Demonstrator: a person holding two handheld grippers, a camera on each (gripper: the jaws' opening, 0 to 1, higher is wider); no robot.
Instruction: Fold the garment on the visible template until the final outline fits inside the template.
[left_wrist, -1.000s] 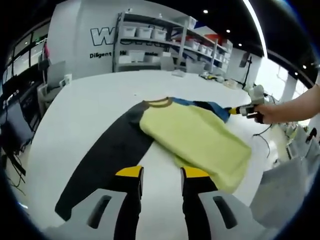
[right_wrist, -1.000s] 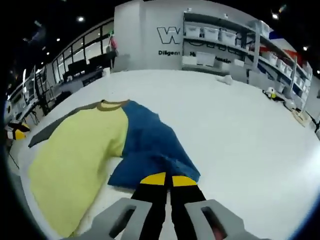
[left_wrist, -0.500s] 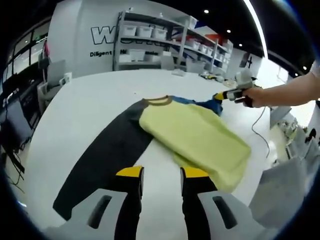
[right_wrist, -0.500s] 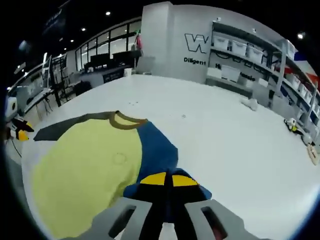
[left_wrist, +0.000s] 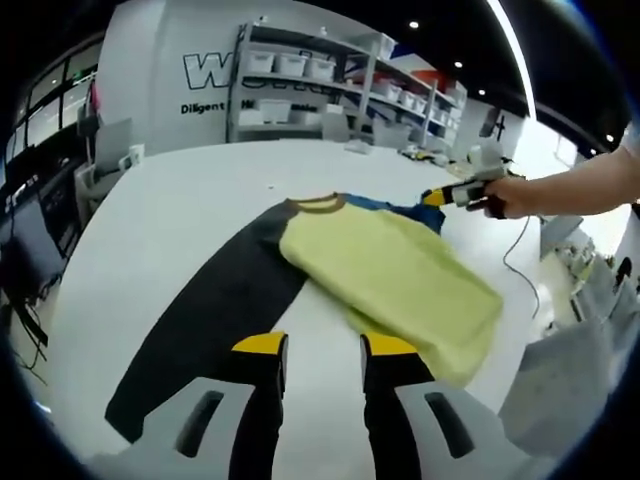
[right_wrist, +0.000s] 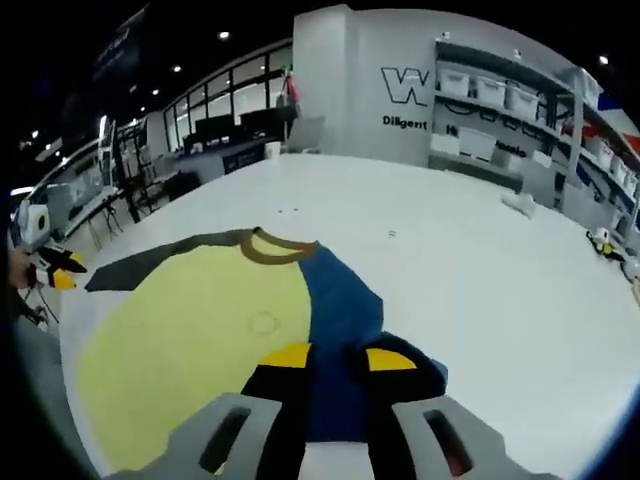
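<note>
1. A long-sleeved garment (left_wrist: 390, 275) lies spread on a white table (left_wrist: 170, 210), its yellow-green body in the middle of the left gripper view and a brown collar (left_wrist: 318, 204) at its far end

2. A dark grey sleeve (left_wrist: 215, 310) runs from the collar toward the near left, flat on the table, its cuff ending just left of the left gripper (left_wrist: 322, 350)

3. A blue sleeve (right_wrist: 345, 300) lies on the other side of the body; in the right gripper view it stretches from the collar (right_wrist: 275, 247) down to the right gripper (right_wrist: 338, 357), with dark folded fabric bunched between and around the two jaws

4. The right gripper's jaws stand apart over the blue cloth; whether they touch it cannot be told

5. The left gripper's jaws stand apart, released, hovering at the near edge of the garment with bare table between them

6. In the left gripper view a person's hand (left_wrist: 510, 195) holds the right gripper (left_wrist: 440, 197) at the far right of the garment, over the blue sleeve (left_wrist: 405, 212)

7. In the right gripper view the left gripper's yellow tips (right_wrist: 55, 275) show at the far left edge, beside the grey sleeve (right_wrist: 150, 265)

8. Beyond the table stand shelves with white bins (left_wrist: 300, 70) against a wall with lettering (right_wrist: 410, 90)
</note>
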